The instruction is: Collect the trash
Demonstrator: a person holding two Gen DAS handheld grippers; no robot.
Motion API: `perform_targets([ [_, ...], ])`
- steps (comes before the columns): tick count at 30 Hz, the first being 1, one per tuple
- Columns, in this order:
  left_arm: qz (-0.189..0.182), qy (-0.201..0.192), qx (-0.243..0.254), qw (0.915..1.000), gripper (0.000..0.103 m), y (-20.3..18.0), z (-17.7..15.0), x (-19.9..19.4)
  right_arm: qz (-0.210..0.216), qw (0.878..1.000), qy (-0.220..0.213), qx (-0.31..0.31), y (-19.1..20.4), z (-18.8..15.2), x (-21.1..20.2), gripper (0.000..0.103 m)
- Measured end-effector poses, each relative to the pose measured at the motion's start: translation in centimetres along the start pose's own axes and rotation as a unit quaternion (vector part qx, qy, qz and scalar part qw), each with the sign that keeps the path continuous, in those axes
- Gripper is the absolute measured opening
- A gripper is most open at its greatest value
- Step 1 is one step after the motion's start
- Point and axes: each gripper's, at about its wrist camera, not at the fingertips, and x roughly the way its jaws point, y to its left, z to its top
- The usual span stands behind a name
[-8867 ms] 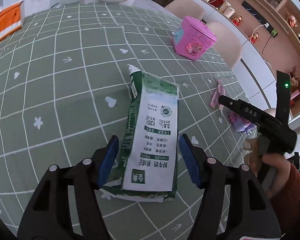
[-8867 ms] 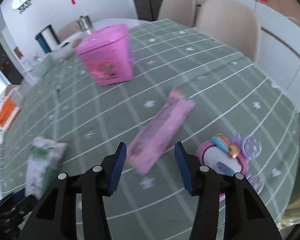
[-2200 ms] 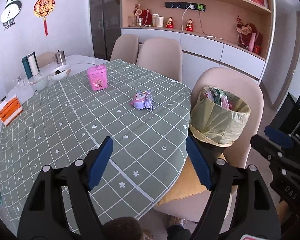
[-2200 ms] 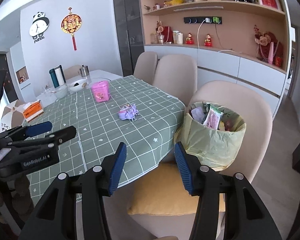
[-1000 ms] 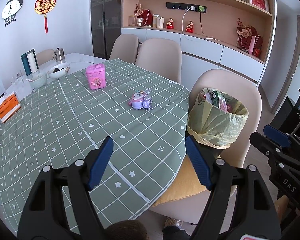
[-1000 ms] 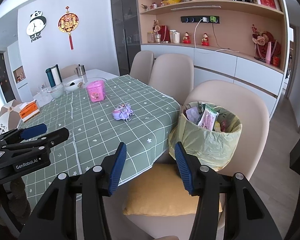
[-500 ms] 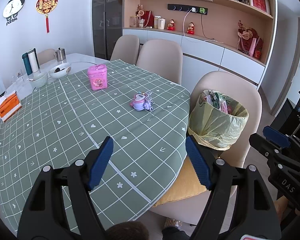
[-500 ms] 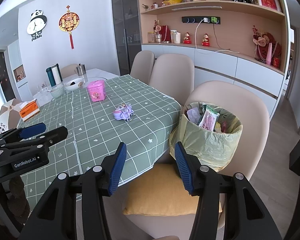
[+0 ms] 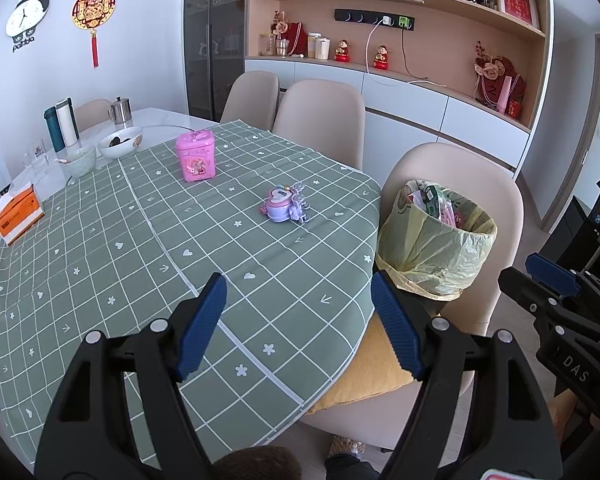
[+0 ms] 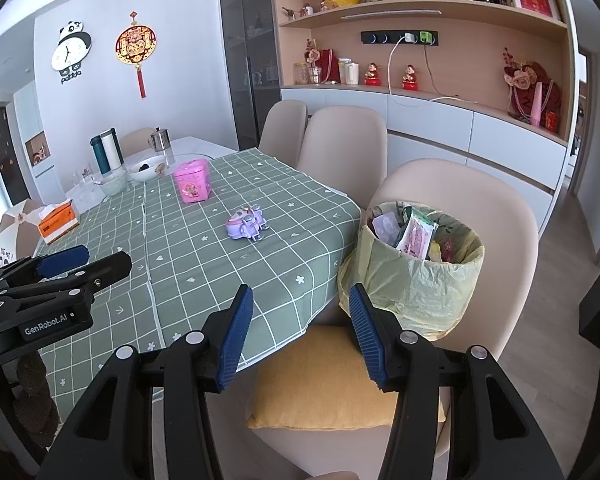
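From the left wrist view, the left tool [image 9: 298, 322] was spread wide with nothing in it, held up above the near edge of the counter [image 9: 112, 264]. The trash was packed into the trash bin [image 9: 436, 242], which sat on the beige chair [image 9: 496, 184] just off the counter's right edge. A dark green carton [image 9: 431, 199] stood roughly upright in there, long axis up and down, beside a pink wrapper [image 9: 447, 214]. The only things left on the cloth were a pink tin [image 9: 195, 155] and a purple toy [image 9: 285, 209], which don't look like trash to me.

From the right wrist view, the right tool [image 10: 300, 326] was also gaping wide and empty, hovering over the yellow cushion [image 10: 320, 380]. Here a pink-and-white packet [image 10: 414, 236] poked up past the rim, leaning right. My worry: that bin is perched on a chair seat, pretty full, so bumping it with either tool could tip it or knock a packet out.
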Motion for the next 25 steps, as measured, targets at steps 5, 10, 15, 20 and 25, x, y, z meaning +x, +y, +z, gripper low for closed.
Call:
perform_targets([
  [5,-0.002,0.001,0.001,1.0,0.071,0.0,0.1,0.0,-0.001,1.0,0.0,0.0,-0.2,0.0,-0.1,0.048],
  [10,-0.002,-0.003,0.006,1.0,0.071,-0.3,0.1,-0.1,-0.004,1.0,0.0,0.002,-0.4,-0.1,-0.3,0.048],
  [15,0.004,-0.01,0.001,0.9999,0.071,0.0,0.2,0.1,-0.005,1.0,0.0,0.004,-0.6,-0.1,-0.3,0.048],
  [20,0.0,0.029,-0.019,0.9994,0.071,1.6,0.0,2.3,0.001,1.0,0.005,-0.002,-0.3,0.3,0.7,0.048],
  [25,0.074,0.093,-0.105,0.9874,0.071,10.9,-0.8,8.1,0.059,0.994,0.066,-0.068,3.8,1.3,8.8,0.05],
])
